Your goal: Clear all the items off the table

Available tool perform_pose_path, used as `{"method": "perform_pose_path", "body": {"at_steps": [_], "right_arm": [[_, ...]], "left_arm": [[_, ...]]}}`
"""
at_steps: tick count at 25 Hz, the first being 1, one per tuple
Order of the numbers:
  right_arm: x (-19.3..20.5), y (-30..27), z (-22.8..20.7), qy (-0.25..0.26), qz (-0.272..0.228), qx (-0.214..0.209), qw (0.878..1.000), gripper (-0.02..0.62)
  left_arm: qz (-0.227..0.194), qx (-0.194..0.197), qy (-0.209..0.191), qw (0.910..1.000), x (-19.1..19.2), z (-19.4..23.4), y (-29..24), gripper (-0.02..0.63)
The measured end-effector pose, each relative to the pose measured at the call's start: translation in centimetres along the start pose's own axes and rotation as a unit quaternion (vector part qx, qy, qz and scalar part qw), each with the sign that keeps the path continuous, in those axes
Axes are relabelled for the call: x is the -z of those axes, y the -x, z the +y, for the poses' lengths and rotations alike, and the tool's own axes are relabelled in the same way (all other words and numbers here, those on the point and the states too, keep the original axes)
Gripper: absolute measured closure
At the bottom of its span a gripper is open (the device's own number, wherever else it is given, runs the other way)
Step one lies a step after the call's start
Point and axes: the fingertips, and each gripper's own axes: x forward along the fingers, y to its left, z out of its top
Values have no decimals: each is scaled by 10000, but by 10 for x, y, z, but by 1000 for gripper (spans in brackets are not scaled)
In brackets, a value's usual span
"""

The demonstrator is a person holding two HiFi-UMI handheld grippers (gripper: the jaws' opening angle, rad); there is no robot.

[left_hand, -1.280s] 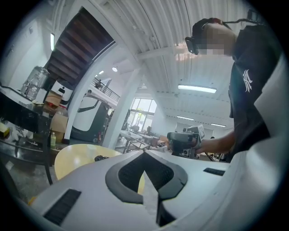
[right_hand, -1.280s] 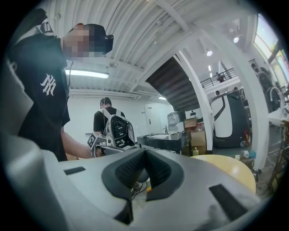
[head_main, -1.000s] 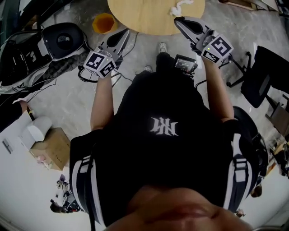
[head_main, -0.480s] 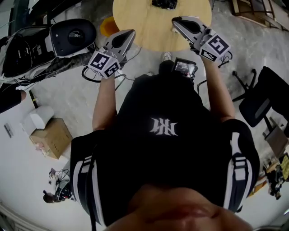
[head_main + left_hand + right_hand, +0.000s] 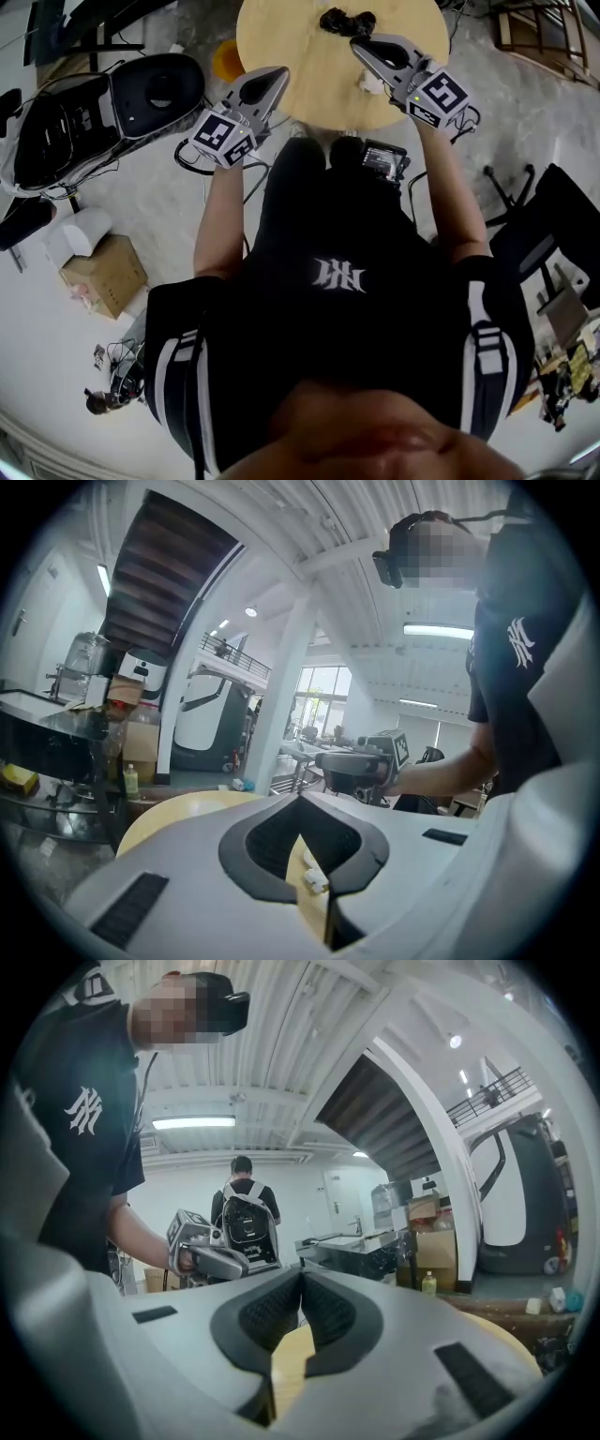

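Both grippers had come forward with the person since a second before. The round table (image 5: pixel 300 89), then only a slice at the top edge of the head view, now filled the upper middle of it. The left gripper (image 5: pixel 280 74), earlier over the floor, had reached the table's left rim, and the right gripper (image 5: pixel 357 43) lay well over the wood toward the upper right. A black item (image 5: pixel 345 21), unseen at first, had come into the frame at the table's far edge, just beyond the right gripper's tip. The white crumpled piece (image 5: pixel 371 84) now sat just beside that gripper's body, to its lower left in the picture.

Each gripper's jaws stood together with nothing between them. In the left gripper view only the wood and the white piece showed through the gap behind the closed tips.

By my reckoning the clearing had not begun: both things I could see lay untouched on the table. Whether more sat past the top edge I could not tell. An orange container (image 5: pixel 227 58) stood on the floor at the upper left, beside the table. It might have been meant to take them, though nothing showed that.
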Motion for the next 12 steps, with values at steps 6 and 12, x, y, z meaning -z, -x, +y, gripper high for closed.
{"method": "perform_pose_path", "body": {"at_steps": [6,12], "right_arm": [[11,-35,-37,218,133,102,9996,572],[34,-73,-70,373,307,138,9987,528]], "left_arm": [[-90,83,72,9999,4,43,-16,594],[90,89,-99,9999,24,93,-42,594]]}}
